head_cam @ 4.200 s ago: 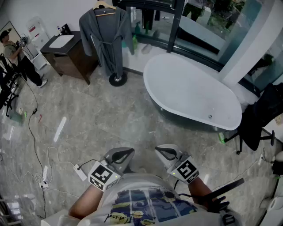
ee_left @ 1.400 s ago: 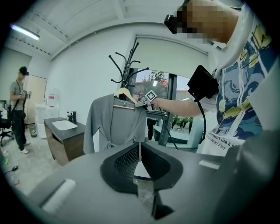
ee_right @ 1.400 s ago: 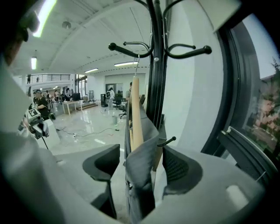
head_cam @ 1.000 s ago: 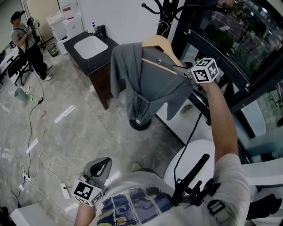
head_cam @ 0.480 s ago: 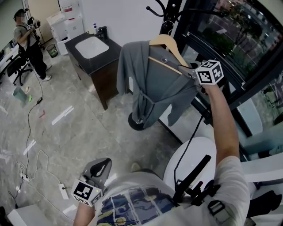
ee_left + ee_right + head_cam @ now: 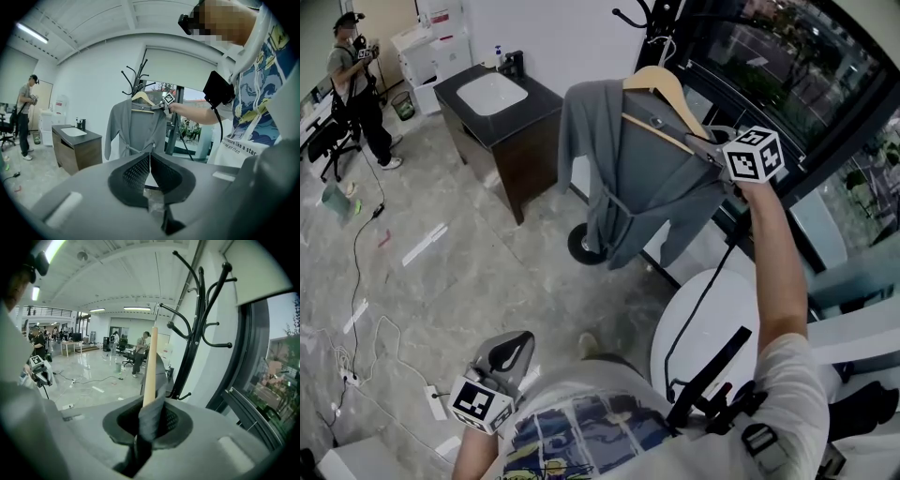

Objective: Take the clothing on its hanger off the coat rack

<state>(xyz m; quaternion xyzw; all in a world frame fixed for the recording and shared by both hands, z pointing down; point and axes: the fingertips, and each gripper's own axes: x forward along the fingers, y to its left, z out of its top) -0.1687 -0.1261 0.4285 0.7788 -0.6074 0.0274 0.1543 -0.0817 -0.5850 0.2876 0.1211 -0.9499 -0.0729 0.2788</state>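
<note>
Grey marbled floor fills the head view, with a dark vanity cabinet and its white sink against the far wall, and up top stands the black coat rack, its upper prongs cut off by the edge of the head view. Right beside it is the grey robe, draped on its wooden hanger and held up at arm's length by the right gripper. In the right gripper view the jaws are pinched tight on the end of the hanger arm with a fold of robe cloth caught in there too, the pale wood rising straight out from between the pads. The hanger's hook sits close against the rack pole, and no view lets you say whether it is over a prong or clear of it. The rack's round base is mostly hidden behind the hanging robe. Down low, the left gripper hangs near the person's waist, well apart from the robe, its jaws pressed together with nothing between them. A white bathtub is partly covered by the raised arm, and a second person stands small in the far corner
</note>
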